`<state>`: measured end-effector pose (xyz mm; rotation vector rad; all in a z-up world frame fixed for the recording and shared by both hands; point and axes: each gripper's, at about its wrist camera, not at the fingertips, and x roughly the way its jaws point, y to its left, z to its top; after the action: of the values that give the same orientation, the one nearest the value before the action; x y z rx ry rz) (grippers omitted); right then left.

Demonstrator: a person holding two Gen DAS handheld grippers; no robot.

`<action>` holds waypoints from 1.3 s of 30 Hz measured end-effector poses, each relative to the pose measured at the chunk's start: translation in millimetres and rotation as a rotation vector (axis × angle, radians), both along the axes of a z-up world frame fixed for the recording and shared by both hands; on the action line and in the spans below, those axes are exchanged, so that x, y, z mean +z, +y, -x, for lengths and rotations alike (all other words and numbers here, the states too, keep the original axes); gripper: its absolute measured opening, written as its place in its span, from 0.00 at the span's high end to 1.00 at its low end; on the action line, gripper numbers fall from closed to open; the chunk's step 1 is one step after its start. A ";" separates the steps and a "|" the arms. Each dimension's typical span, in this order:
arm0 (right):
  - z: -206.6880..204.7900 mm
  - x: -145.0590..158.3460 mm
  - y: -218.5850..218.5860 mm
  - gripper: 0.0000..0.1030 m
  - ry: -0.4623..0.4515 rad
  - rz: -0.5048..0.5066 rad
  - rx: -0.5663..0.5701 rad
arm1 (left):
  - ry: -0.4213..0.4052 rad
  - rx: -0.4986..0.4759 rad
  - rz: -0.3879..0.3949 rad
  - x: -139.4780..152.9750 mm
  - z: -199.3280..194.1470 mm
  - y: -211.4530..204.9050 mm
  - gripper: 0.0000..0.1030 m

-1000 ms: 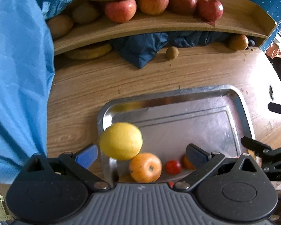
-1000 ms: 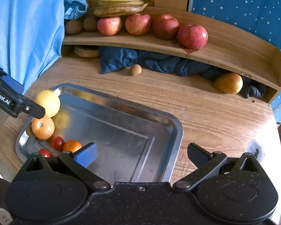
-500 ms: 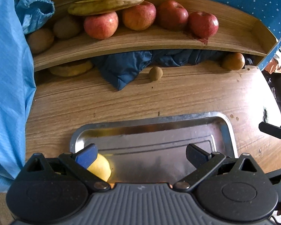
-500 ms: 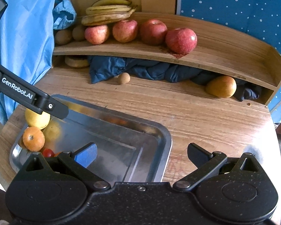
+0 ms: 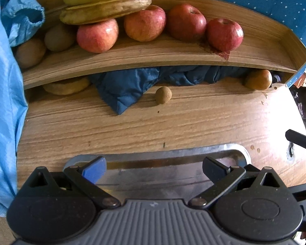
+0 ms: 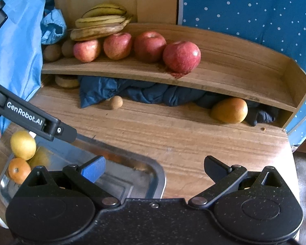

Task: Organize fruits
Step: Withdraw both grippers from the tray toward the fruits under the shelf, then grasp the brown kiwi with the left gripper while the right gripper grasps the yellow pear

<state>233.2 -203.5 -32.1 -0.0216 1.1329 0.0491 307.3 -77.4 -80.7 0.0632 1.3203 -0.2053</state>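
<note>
Hand-held gripper on the left (image 5: 154,168) hangs with its jaws spread wide and nothing between them, above the far rim of the steel tray (image 5: 173,155). The right hand-held gripper (image 6: 154,168) is likewise agape and empty, over the tray's right end (image 6: 153,167).

In the right wrist view the fruits gathered so far sit in the tray's corner at about 9 o'clock: a yellow lemon (image 6: 22,145) leaning against the tray wall, touching an orange (image 6: 18,170) just nearer the camera. Loose fruits wait on the table (image 5: 173,122): a small brown round fruit (image 5: 163,95) at 12 o'clock from the left gripper, just beside a rumpled dark blue cloth (image 5: 124,89), and a yellow-orange mango (image 6: 229,110) tucked under the shelf edge at 1 o'clock from the right gripper.

The next pick is probably one of these. The brown fruit is small and round, so it would likely roll; closing on it squarely across its middle, with the fingers low to the table, should hold it best, keeping clear of the cloth. The mango sits partly under the shelf (image 6: 214,77), so a low, flat approach would seem needed to avoid the board.

On the shelf stand four red apples (image 5: 144,23), bananas (image 5: 106,2) lying on top of the leftmost apples, and brownish fruits (image 5: 59,37) at 10 o'clock. Wood-grain table, light blue fabric (image 5: 4,102) at 9 o'clock, dotted blue fabric (image 6: 255,10) at 1 o'clock.
</note>
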 end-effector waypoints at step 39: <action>-94.0 -77.6 -115.0 0.01 -0.037 0.066 -0.128 | -0.026 0.155 -0.063 -64.3 -84.9 -39.5 0.01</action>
<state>327.2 -318.6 -109.8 -0.0093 1.0967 -0.1021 392.2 -116.9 -145.0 0.0168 1.2995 -0.0311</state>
